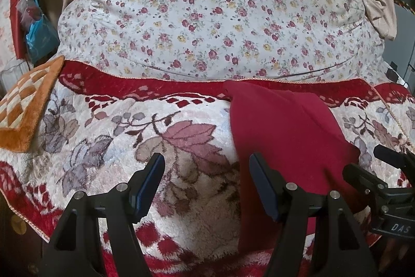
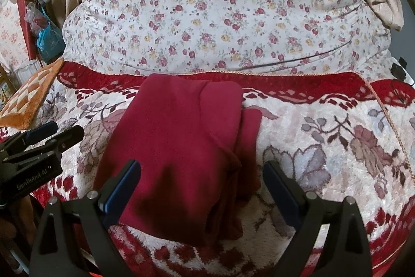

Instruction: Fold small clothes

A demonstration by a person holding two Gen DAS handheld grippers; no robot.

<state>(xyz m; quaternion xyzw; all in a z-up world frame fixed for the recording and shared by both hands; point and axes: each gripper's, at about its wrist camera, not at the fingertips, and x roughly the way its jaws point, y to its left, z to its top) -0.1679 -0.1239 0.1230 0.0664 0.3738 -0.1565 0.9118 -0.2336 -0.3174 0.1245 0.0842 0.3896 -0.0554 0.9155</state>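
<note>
both units are showing black angular frames: the left hand-held gripper (image 1: 207, 165) and right hand-held gripper (image 2: 202, 170) are wearing blue pads (image 1: 150, 186), silver screws and white lettering.

left claw (image 1: 206, 168) angled downward, both black fingers (image 1: 153, 173) with blue pads spread apart, nothing between them. right claw (image 2: 202, 174) angled downward too, fingers (image 2: 128, 178) spread wide, gripping nothing. side by side, close together: right claw's tips poking in at the right edge of the left view, left claw's tips at the left edge of the right view.
</note>
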